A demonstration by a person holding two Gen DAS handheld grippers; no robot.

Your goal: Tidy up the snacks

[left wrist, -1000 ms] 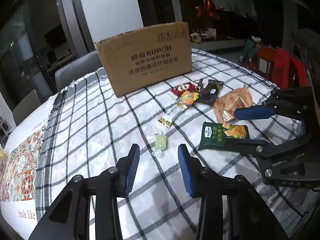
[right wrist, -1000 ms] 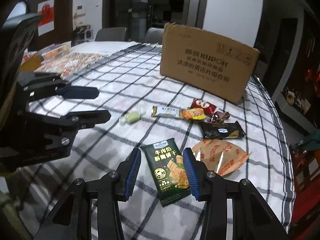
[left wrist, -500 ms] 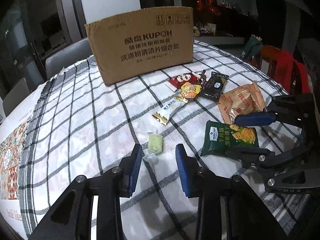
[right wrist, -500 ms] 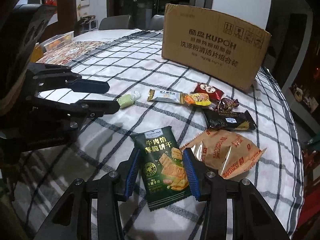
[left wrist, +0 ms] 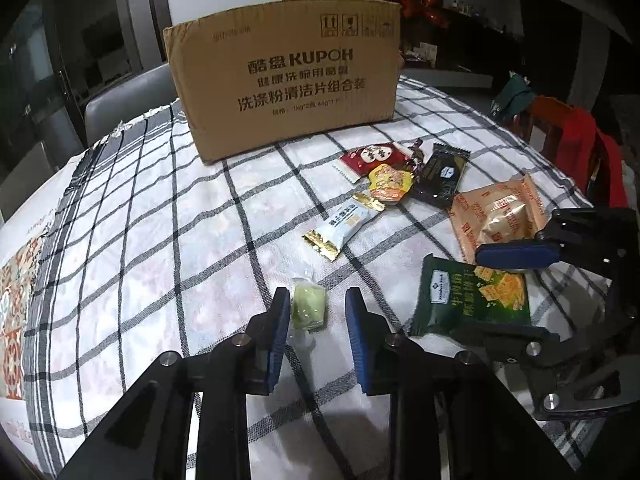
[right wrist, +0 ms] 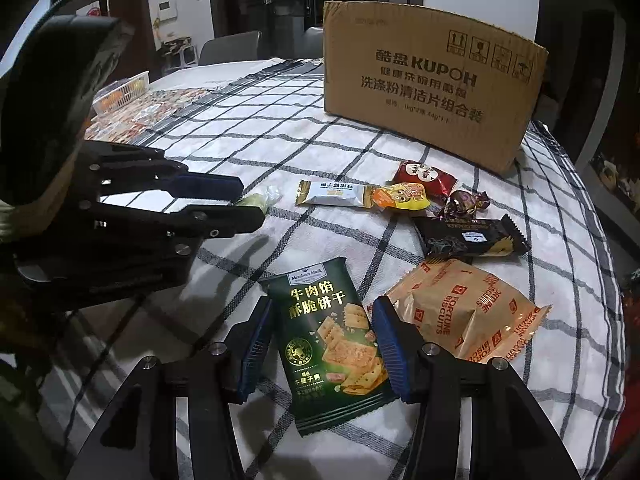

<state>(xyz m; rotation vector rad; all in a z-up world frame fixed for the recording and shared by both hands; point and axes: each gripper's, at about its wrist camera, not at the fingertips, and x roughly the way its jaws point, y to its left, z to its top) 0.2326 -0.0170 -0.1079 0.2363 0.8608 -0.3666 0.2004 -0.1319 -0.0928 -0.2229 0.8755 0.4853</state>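
Two hand-held grippers close in on snacks scattered over a checked tablecloth [left wrist: 168, 216]. The left gripper [left wrist: 318, 304] stands parted, its blue pads either side of a small green candy [left wrist: 307, 307] lying on the cloth, gripping nothing yet. The right gripper [right wrist: 322, 340] is likewise spread wide and empty, straddling a dark green cracker packet [right wrist: 330, 336] that lies flat between its pads.

The risks, as they appear: the candy is small and its clear wrapper slack, so a squeeze may catch only the twisted end — or pinch up the cloth with it. The flat packet may slide or buckle instead of lifting, and its right-hand neighbour, an orange biscuit bag [right wrist: 464, 316], lies just beside the right pad and could be nudged or caught.

Both tools are held low and angled down toward the table, side by side and near each other, so a careless lift might knock one against the other.

Beyond them lie a white bar [left wrist: 344, 226], a yellow packet [left wrist: 390, 182], a red packet [left wrist: 372, 156] and a black packet [left wrist: 440, 176], with a cardboard box [left wrist: 284, 76] standing behind — presumably where the snacks belong.
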